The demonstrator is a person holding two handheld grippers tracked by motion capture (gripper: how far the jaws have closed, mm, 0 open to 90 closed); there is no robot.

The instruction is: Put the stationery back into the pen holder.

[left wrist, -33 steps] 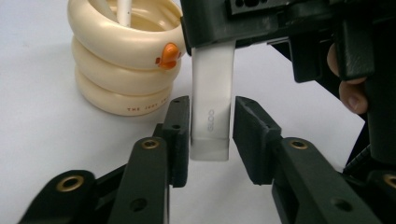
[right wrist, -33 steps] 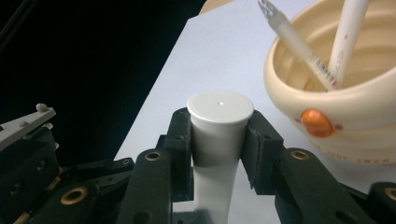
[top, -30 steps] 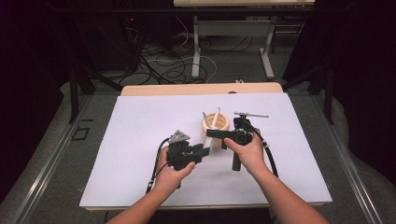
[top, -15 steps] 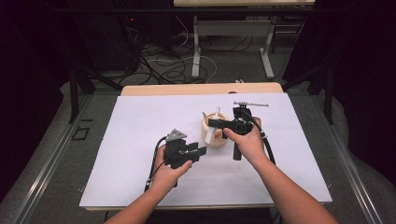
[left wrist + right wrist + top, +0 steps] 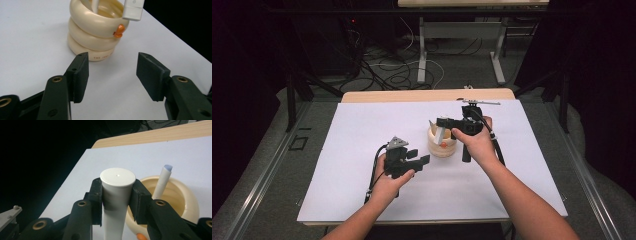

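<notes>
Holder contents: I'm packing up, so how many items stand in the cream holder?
1: a white stick stands in the cream holder. The right claw holds a white tube beside it.

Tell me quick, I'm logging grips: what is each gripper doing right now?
Left gripper: open, nothing between its jaws, which have just been opening, near the cream holder.
Right gripper: closed on a white tube above the holder.

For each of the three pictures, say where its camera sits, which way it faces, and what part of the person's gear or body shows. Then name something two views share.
High view: above the table, facing forward and down; both forearms, left claw, right claw.
Left gripper view: on the left claw, open, facing the cream ringed holder.
Right gripper view: on the right claw, gripping a white cylinder above the holder.
Shared: holder and the white stick in it.
</notes>
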